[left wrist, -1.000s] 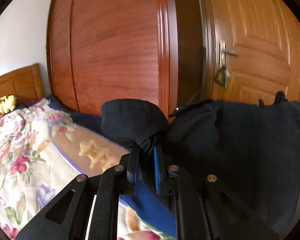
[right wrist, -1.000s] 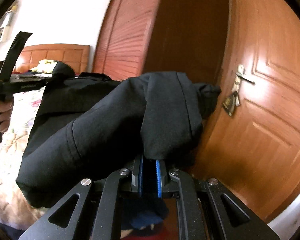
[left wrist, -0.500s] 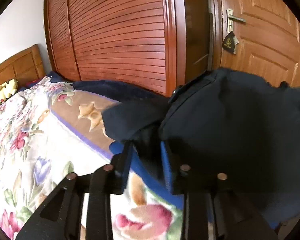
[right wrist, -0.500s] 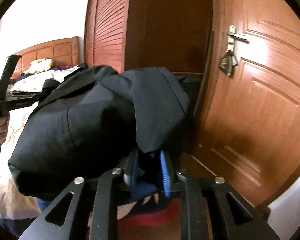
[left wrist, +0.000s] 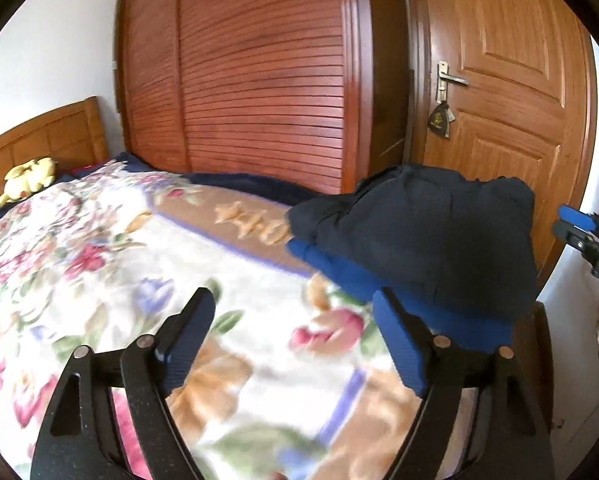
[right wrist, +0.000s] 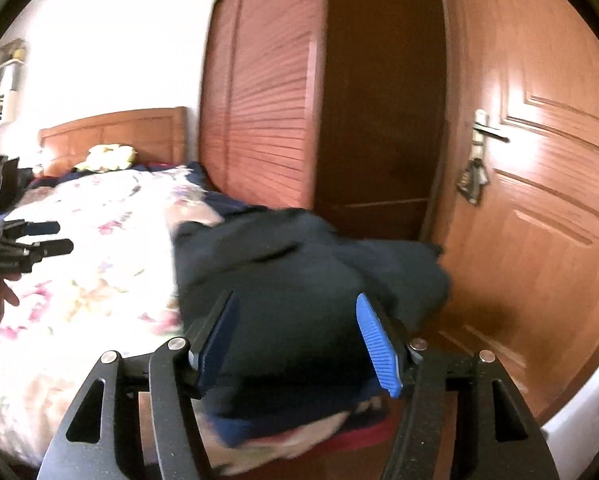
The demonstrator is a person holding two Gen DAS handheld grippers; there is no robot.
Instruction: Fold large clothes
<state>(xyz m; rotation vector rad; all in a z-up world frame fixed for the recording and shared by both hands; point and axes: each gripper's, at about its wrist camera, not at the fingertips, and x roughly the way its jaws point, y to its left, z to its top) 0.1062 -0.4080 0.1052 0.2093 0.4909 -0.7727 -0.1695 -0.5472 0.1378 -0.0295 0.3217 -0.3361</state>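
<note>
A dark navy folded garment [left wrist: 427,240] lies in a heap on the bed's near corner, on top of a bright blue folded cloth [left wrist: 451,316]. It also shows in the right wrist view [right wrist: 299,280]. My left gripper [left wrist: 295,332] is open and empty, drawn back to the left of the heap over the floral blanket. My right gripper [right wrist: 299,336] is open and empty just in front of the heap. Each gripper shows in the other's view: the right one at the edge [left wrist: 579,232], the left one at the edge [right wrist: 31,236].
The bed has a floral blanket [left wrist: 111,264], a wooden headboard [left wrist: 39,136] and a yellow plush toy [left wrist: 29,176]. A louvred wooden wardrobe [left wrist: 259,92] stands behind the bed. A wooden door [left wrist: 511,100] with a handle and hanging keys is at right.
Both grippers let go of the dark garment, opened wide and drew back. The garment dropped from held up in the air onto the blue cloth at the bed's corner.
</note>
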